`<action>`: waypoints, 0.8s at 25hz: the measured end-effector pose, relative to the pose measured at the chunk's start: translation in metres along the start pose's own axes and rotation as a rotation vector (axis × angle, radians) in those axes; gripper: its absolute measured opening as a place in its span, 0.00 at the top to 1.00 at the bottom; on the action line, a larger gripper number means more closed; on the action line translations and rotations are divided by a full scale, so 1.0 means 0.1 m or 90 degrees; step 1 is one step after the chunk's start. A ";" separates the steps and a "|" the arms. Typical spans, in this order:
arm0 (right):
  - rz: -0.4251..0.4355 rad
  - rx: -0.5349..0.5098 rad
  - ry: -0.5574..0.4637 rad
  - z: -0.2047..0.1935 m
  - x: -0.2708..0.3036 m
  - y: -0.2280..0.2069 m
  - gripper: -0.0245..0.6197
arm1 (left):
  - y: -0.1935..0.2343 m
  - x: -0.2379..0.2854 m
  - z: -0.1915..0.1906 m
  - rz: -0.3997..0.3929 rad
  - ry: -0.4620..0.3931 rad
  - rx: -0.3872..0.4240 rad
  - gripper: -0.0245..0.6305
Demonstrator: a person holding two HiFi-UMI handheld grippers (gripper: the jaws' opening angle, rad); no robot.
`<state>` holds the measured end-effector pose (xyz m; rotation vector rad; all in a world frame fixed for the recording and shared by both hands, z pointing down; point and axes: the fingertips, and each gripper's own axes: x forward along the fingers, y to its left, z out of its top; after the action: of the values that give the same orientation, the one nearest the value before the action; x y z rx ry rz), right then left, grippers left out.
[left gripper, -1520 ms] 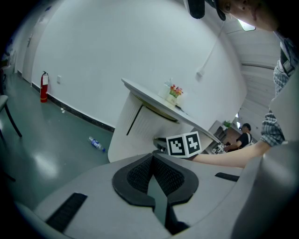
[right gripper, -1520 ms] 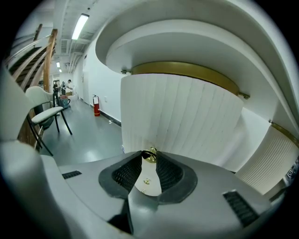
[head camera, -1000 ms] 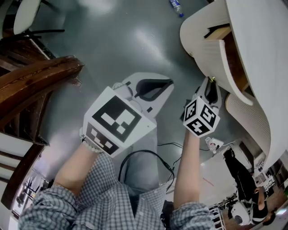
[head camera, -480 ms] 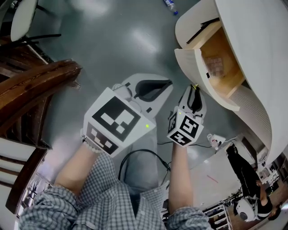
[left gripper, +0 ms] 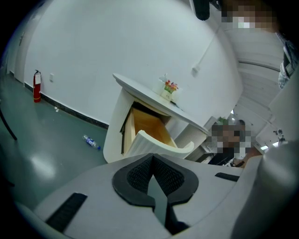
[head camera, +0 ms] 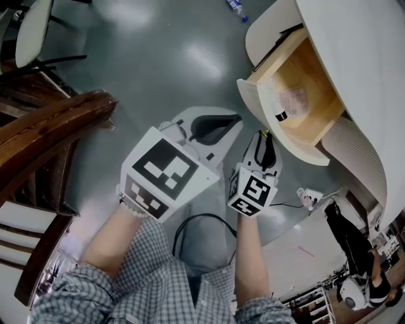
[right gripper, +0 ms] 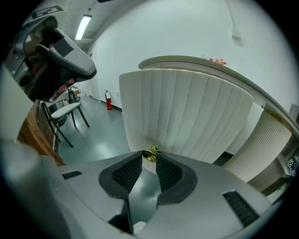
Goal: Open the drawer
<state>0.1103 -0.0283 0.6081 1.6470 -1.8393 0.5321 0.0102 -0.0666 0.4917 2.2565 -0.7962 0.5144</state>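
The drawer (head camera: 306, 121) of the white rounded cabinet (head camera: 367, 76) stands pulled out, showing its wooden inside with a small packet (head camera: 292, 96) in it. Its ribbed cream front (right gripper: 187, 112) carries a small gold knob (right gripper: 149, 153). My right gripper (right gripper: 148, 158) is shut on that knob, which sits between the pad tips; from the head view the right gripper (head camera: 265, 135) reaches the drawer front's lower edge. My left gripper (head camera: 215, 123) hangs shut and empty over the floor to the left. In the left gripper view that gripper (left gripper: 152, 161) points toward the open drawer (left gripper: 154, 133).
Dark wooden furniture (head camera: 50, 126) fills the left side, with a chair (head camera: 31, 25) behind it. A plastic bottle (head camera: 237, 9) lies on the grey floor near the cabinet. A cable (head camera: 196, 221) trails by my legs. A person (head camera: 354, 253) is at lower right.
My right gripper has moved left and toward me with the knob in its grip. The drawer has slid out with it, and its wooden inside now shows. The left gripper has stayed put.
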 end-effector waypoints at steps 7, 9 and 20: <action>0.021 0.007 0.015 -0.09 -0.10 0.09 0.83 | 0.00 0.01 0.02 0.002 0.004 -0.003 0.96; 0.028 0.010 0.020 -0.10 -0.11 0.10 0.83 | -0.02 0.03 0.04 0.000 0.006 -0.002 0.96; 0.084 0.110 0.055 -0.17 -0.19 0.11 0.82 | -0.21 0.05 0.05 -0.021 0.034 0.012 0.96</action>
<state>0.1029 -0.0016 0.6086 1.5915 -1.8911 0.8272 0.0283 -0.0598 0.4817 2.2592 -0.7289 0.5667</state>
